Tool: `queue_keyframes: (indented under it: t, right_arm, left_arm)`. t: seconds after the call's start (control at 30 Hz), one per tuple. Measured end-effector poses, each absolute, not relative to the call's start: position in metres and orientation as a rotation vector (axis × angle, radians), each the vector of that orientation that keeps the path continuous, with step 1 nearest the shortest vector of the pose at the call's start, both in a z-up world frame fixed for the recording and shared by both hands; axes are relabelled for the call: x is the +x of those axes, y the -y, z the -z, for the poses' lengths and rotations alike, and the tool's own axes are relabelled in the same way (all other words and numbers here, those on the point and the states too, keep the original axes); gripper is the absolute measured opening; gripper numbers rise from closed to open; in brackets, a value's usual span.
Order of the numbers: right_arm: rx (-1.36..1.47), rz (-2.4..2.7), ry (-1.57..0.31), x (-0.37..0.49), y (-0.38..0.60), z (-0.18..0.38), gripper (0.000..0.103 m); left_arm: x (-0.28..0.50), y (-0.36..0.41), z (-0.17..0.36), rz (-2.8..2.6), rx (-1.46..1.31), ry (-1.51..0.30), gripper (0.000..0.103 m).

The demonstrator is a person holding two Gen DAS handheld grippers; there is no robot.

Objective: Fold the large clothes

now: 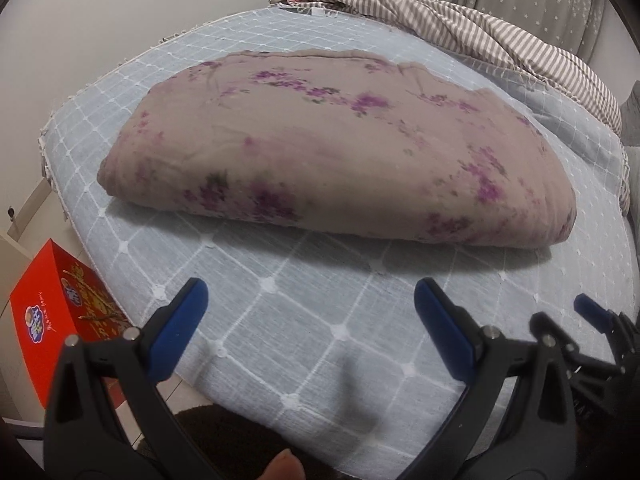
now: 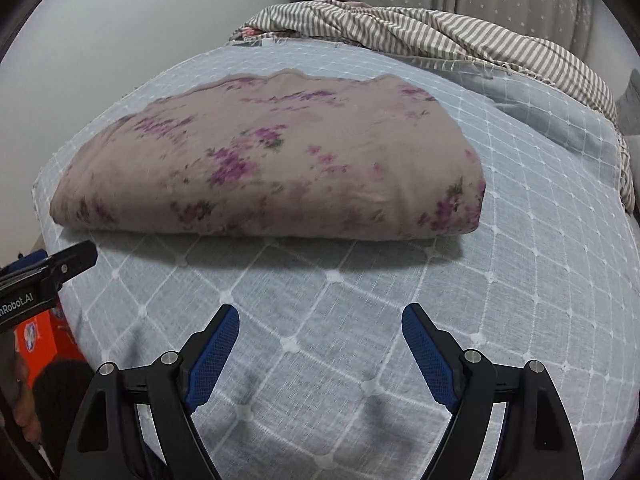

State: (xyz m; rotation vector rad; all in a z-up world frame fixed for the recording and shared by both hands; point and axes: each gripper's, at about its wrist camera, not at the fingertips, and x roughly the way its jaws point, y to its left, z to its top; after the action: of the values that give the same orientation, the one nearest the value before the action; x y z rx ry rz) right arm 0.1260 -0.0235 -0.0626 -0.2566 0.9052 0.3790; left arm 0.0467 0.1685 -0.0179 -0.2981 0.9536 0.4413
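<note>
Floral taupe quilt (image 1: 332, 148) lies folded mid-bed (image 1: 304, 312); left gripper (image 1: 310, 312) and right gripper (image 2: 320, 344) hover wide open, empty—apparently nearly done.

We read only "nRobot.AI", cut off, on the left gripper (image 2: 48, 268) at nine o'clock; the red box (image 1: 60, 320) print stays unreadable.

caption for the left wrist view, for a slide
Open left gripper above the bed, facing a folded floral quilt; striped blanket behind, red box at left.
</note>
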Motion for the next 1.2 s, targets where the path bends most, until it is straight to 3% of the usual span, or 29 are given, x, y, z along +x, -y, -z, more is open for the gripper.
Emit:
queue_keyframes:
  t: [1.2]
  right_arm:
    - [-0.286,-0.404,-0.918,0.121,0.017,0.07,0.085]
  left_arm:
    - [0.05,-0.139,0.031,-0.389,-0.268,-1.009,0.102]
